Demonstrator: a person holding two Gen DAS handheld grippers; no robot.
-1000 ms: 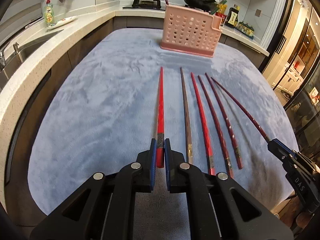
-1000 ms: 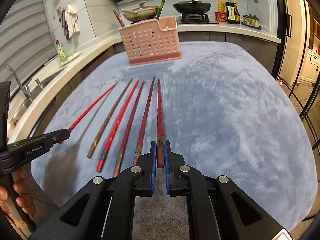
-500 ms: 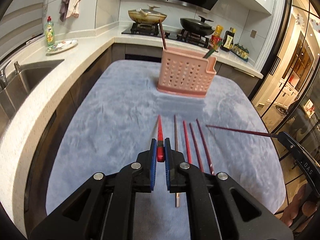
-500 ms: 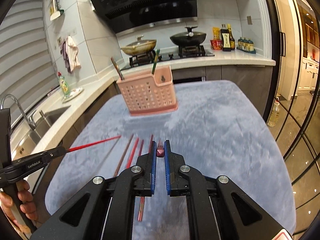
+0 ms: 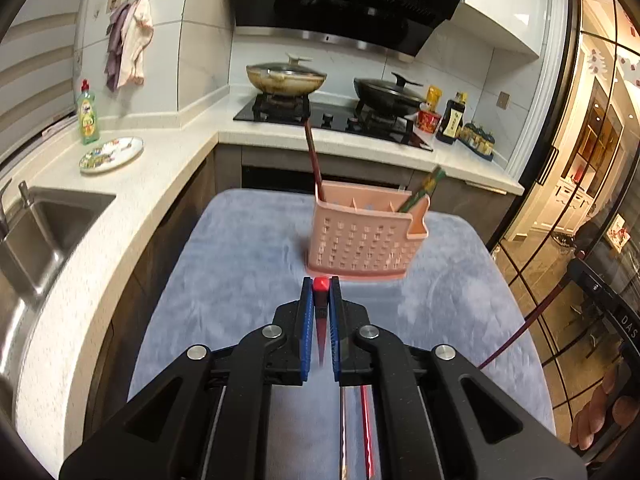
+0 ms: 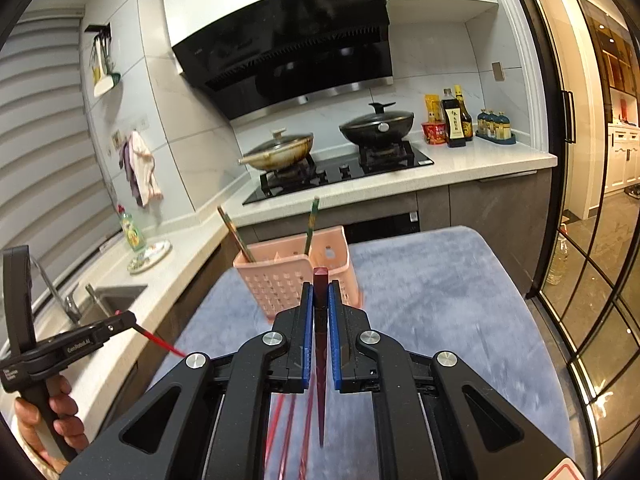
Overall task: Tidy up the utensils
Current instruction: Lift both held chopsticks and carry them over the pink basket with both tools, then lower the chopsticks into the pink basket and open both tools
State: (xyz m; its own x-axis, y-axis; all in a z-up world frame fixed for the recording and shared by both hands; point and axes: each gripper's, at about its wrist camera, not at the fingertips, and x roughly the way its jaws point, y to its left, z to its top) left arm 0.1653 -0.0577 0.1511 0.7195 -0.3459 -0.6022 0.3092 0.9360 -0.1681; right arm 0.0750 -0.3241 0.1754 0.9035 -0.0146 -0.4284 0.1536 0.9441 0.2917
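Note:
My left gripper is shut on a bright red chopstick, held thick end up with its tip hanging down. My right gripper is shut on a dark red chopstick, held the same way. Both are raised above the blue-grey cloth, in front of the pink perforated utensil holder, which also shows in the right wrist view. Two chopsticks stand in the holder. Several chopsticks lie on the cloth below my grippers. The left gripper shows in the right wrist view.
The blue-grey cloth covers the table. A white counter with a sink, a plate and a soap bottle runs along the left. A hob with two pans is behind the holder. Glass doors are on the right.
Both grippers have lifted their chopsticks off the cloth and tilted upward, so the chopsticks now hang tip down. The holder is nearer in both views.

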